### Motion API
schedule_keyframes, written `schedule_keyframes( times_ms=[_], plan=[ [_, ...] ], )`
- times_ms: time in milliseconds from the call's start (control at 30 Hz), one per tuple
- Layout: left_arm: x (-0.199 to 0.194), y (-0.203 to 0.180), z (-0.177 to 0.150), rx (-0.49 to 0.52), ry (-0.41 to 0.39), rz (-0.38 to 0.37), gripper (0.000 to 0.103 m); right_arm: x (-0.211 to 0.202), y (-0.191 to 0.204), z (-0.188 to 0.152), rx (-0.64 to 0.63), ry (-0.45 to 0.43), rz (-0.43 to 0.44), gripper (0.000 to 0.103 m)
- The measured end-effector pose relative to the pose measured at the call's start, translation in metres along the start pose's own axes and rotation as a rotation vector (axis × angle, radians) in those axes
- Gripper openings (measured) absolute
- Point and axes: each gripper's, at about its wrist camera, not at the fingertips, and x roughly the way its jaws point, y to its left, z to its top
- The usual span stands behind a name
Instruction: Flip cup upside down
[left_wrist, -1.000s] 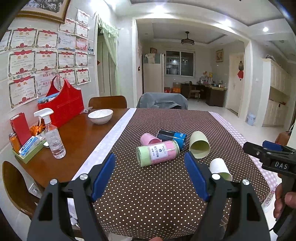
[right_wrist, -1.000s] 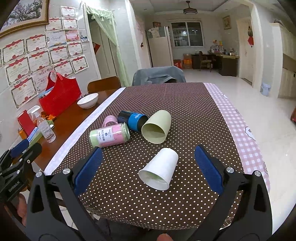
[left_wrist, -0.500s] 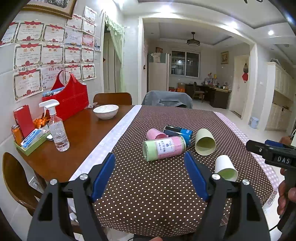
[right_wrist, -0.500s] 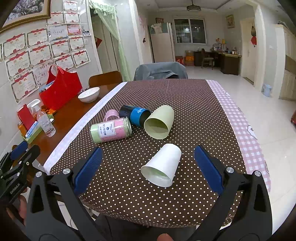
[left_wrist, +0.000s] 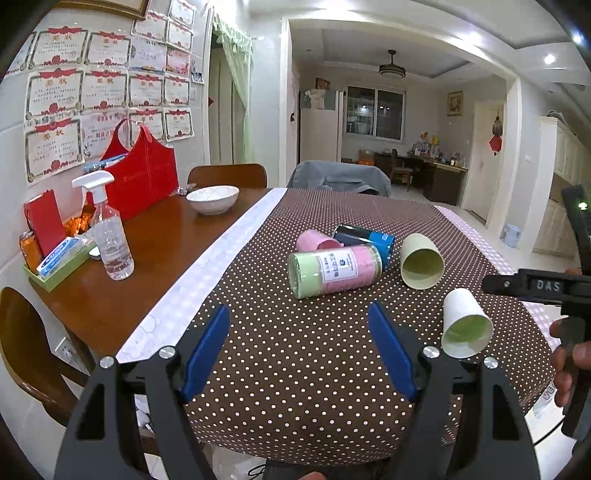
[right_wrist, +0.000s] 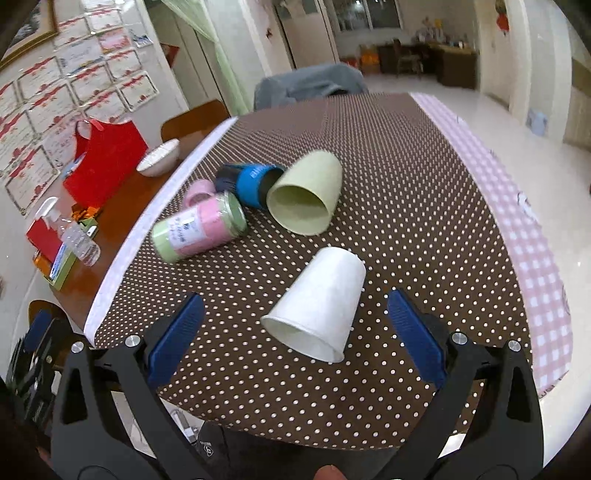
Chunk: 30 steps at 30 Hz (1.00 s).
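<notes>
A white paper cup (right_wrist: 318, 305) lies on its side on the brown dotted tablecloth (right_wrist: 399, 177), mouth toward me; it also shows in the left wrist view (left_wrist: 464, 325). My right gripper (right_wrist: 293, 328) is open, its blue pads on either side of the cup's mouth end, just short of it. A pale green cup (right_wrist: 307, 194) lies on its side behind it. My left gripper (left_wrist: 299, 354) is open and empty over the near table edge, left of the white cup.
A pink-and-green jar (left_wrist: 334, 270), a blue-black can (left_wrist: 364, 240) and a small pink cup (left_wrist: 316, 240) lie together mid-table. On the bare wood at left stand a spray bottle (left_wrist: 109, 236), a white bowl (left_wrist: 213, 198), a red bag (left_wrist: 138, 173) and a green tray (left_wrist: 55, 262).
My right gripper has moved forward and tilted down toward the white cup, which now fills more of its view. My left gripper has drawn back and turned a little left.
</notes>
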Motion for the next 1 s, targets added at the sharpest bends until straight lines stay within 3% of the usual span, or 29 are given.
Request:
schedule_keyframes(
  times_ms=[400,767,867,933,967,1000],
  plan=[
    [0.010,-0.001,-0.008,-0.005,0.031,-0.037,0.076,0.056,-0.018,0.017,0.066,0.216,0.032,0.097],
    [0.016,0.001,-0.013,-0.023,0.052,-0.054,0.076,0.091,-0.015,0.038,0.104,0.335,0.009,0.093],
    [0.015,0.005,-0.012,-0.029,0.048,-0.050,0.076,0.102,-0.018,0.042,0.121,0.372,-0.002,0.089],
    [0.015,0.006,-0.011,-0.031,0.045,-0.045,0.076,0.110,-0.018,0.043,0.129,0.403,0.007,0.079],
    [0.015,0.007,-0.010,-0.033,0.045,-0.044,0.076,0.112,-0.017,0.043,0.124,0.410,0.000,0.067],
    [0.015,0.007,-0.010,-0.034,0.045,-0.043,0.076,0.113,-0.016,0.043,0.116,0.414,-0.002,0.066]
  ],
)
